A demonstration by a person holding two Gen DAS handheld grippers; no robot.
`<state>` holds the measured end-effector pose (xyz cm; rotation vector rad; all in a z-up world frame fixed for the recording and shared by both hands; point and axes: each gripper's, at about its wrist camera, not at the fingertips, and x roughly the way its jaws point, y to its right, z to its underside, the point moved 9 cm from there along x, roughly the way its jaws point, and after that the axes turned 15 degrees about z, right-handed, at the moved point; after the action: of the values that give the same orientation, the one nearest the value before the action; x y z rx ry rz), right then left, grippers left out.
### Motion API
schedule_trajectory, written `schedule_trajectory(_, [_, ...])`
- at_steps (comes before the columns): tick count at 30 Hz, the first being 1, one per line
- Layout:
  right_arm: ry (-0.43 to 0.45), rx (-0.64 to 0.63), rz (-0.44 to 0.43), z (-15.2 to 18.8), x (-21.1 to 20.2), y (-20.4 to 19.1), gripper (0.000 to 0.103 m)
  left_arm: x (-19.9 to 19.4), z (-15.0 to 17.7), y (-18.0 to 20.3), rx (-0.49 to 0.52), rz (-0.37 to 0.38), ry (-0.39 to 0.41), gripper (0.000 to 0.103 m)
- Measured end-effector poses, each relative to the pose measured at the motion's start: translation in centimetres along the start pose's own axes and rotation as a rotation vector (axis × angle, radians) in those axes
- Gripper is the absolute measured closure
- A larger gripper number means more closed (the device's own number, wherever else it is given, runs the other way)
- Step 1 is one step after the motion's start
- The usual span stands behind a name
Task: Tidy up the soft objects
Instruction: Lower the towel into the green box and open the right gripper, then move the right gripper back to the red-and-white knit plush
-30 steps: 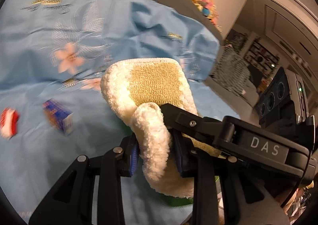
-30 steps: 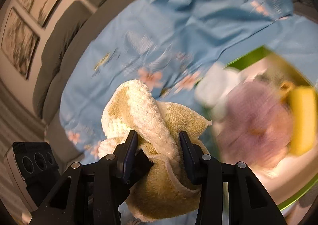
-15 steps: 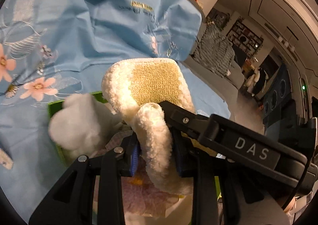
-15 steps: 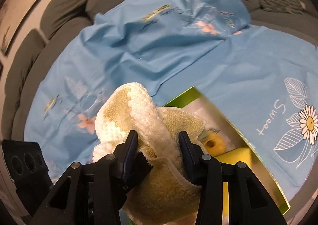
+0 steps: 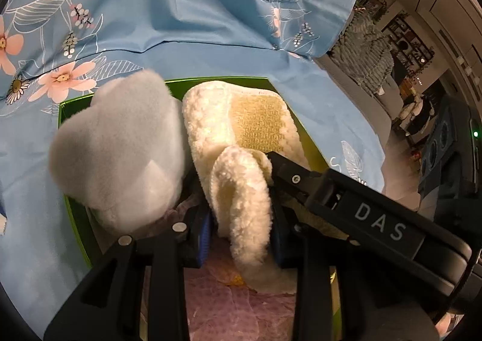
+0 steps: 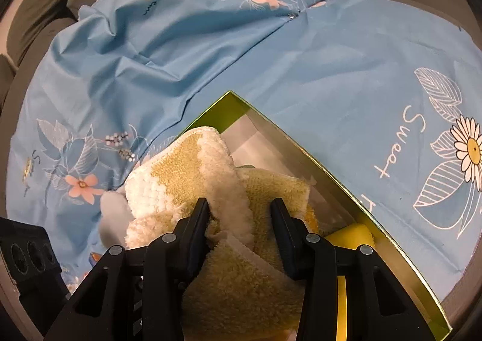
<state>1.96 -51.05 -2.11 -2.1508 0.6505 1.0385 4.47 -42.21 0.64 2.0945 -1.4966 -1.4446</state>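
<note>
A cream and yellow fluffy towel (image 5: 241, 130) hangs over a green box (image 5: 75, 214) on a blue floral sheet. My left gripper (image 5: 241, 220) is shut on one fold of the towel. My right gripper (image 6: 239, 211) holds the same towel (image 6: 180, 172) between its jaws, which stand a little wider than before, with the cloth lying loosely between them. The green box (image 6: 316, 154) shows under the towel in the right wrist view.
A grey plush toy (image 5: 120, 145) sits in the box's left part, beside the towel. A purple mesh cloth (image 5: 241, 304) and a yellow sponge (image 6: 352, 235) lie in the box. The blue floral sheet (image 6: 331, 54) covers a grey sofa. Room furniture stands at right (image 5: 421, 39).
Both grippers carried the towel over to the green box and lowered it in. The right gripper's jaws have spread a little around the towel.
</note>
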Motion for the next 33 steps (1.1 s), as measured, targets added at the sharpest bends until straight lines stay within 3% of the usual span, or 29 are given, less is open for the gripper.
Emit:
schedule_trajectory(8, [0.006,0.014,0.0,0.0,-0.6,0.5,0.057,-0.4,-0.1,0.2,0.012,-0.03,0.034,0.059])
schedule_trajectory(10, [0.016,0.021,-0.003,0.0,-1.2,0.6,0.048,-1.0,-0.1,0.5,0.008,-0.049,0.045,0.055])
schedule_trajectory(12, [0.03,0.038,-0.016,0.0,-1.8,0.6,0.031,-1.9,0.0,0.8,-0.007,-0.075,0.046,0.045])
schedule_trajectory(14, [0.055,0.041,-0.038,0.0,-2.7,0.4,0.02,-3.0,0.0,1.2,0.013,-0.107,0.059,0.029])
schedule_trajectory(15, [0.074,0.038,-0.045,0.0,-3.4,0.4,0.017,-3.7,0.1,1.4,0.031,-0.129,0.07,0.026])
schedule_trajectory(25, [0.25,-0.046,0.025,1.5,-8.2,-0.6,0.017,-11.0,3.0,2.3,0.049,-0.117,0.194,0.018])
schedule_trajectory(33, [0.349,-0.137,0.006,3.3,-11.6,-3.2,0.017,-18.7,6.5,-0.6,0.029,-0.223,0.3,0.017])
